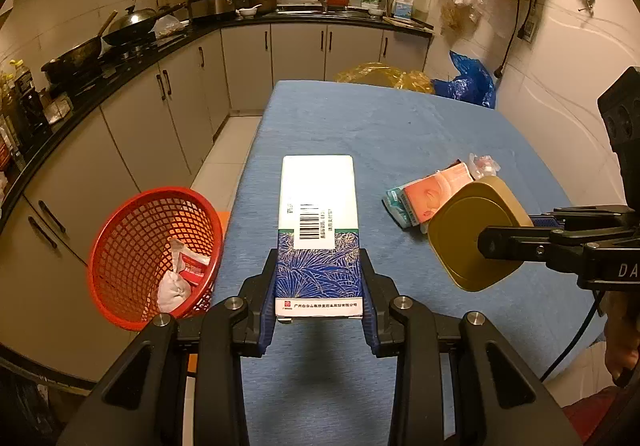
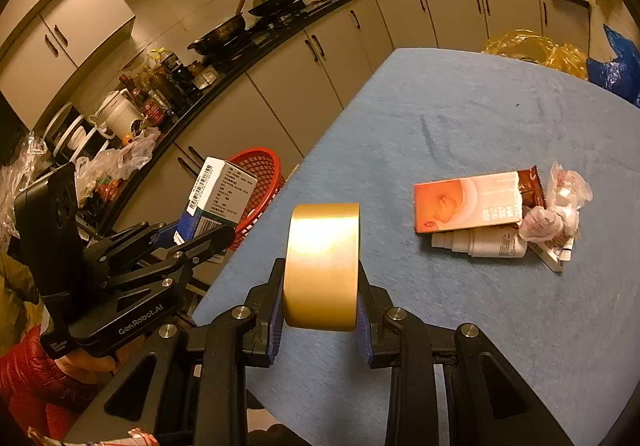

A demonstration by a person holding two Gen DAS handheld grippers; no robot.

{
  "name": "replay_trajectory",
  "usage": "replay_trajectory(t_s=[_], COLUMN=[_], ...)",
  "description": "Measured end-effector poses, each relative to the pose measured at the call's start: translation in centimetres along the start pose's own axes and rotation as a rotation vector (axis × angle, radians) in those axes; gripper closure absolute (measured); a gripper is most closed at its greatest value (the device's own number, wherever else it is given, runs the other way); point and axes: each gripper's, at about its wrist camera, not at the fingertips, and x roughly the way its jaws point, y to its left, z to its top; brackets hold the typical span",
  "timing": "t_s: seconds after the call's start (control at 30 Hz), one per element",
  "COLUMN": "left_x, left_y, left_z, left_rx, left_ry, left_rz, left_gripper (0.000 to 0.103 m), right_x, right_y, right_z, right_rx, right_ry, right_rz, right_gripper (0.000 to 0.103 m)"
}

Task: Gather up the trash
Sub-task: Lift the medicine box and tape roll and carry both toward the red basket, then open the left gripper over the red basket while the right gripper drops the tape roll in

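Observation:
My left gripper (image 1: 319,286) is shut on a long white and blue carton (image 1: 318,230) with a barcode, held above the blue table; the carton also shows in the right wrist view (image 2: 218,192). My right gripper (image 2: 320,290) is shut on a gold tin (image 2: 322,266), seen side-on from the left wrist (image 1: 474,232). A red mesh basket (image 1: 154,254) stands left of the table edge with crumpled wrappers inside. A pile of trash stays on the table: an orange packet (image 2: 466,202), a white bottle (image 2: 488,244) and crumpled plastic (image 2: 560,202).
The blue-clothed table (image 1: 380,126) runs away from me. Kitchen counter with woks (image 1: 80,54) and cabinets lines the left side. Yellow (image 1: 384,76) and blue (image 1: 468,82) plastic bags lie beyond the table's far end.

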Motion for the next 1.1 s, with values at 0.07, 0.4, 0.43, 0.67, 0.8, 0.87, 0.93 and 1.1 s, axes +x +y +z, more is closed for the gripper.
replay_trajectory(t_s=[0.07,0.4,0.43,0.67,0.8,0.87,0.93,1.1], left_x=[-0.1,-1.1,-1.3,-2.8,-3.9,-4.3,-4.8,-5.8], left_y=[0.2,2.1,2.4,4.5,5.7,6.2,6.9,8.6], left_z=[-0.1,-0.7,-0.9,-1.9,-2.5,-2.7,-3.1,-3.9], left_rx=[-0.007,-0.051,-0.056,-0.108,-0.135,-0.148,-0.165,-0.204], left_ry=[-0.003,-0.005,-0.006,-0.009,-0.012,-0.014,-0.015,-0.019], left_rz=[0.003,0.027,0.033,0.082,0.116,0.133,0.154,0.196], left_gripper=[0.070,0.070,0.070,0.070,0.070,0.070,0.070,0.070], right_x=[0.1,1.7,2.0,3.9,5.2,5.8,6.4,7.5], right_y=[0.3,1.8,2.1,4.5,5.6,6.4,7.1,8.6], right_z=[0.1,0.6,0.7,1.3,1.6,1.8,1.9,2.5], right_rx=[-0.007,-0.029,-0.033,-0.084,-0.103,-0.116,-0.130,-0.164], right_ry=[0.003,0.030,0.034,0.062,0.078,0.086,0.093,0.105], right_rz=[0.001,0.031,0.036,0.089,0.117,0.132,0.148,0.179], right_gripper=[0.071,0.071,0.071,0.071,0.071,0.071,0.071,0.071])
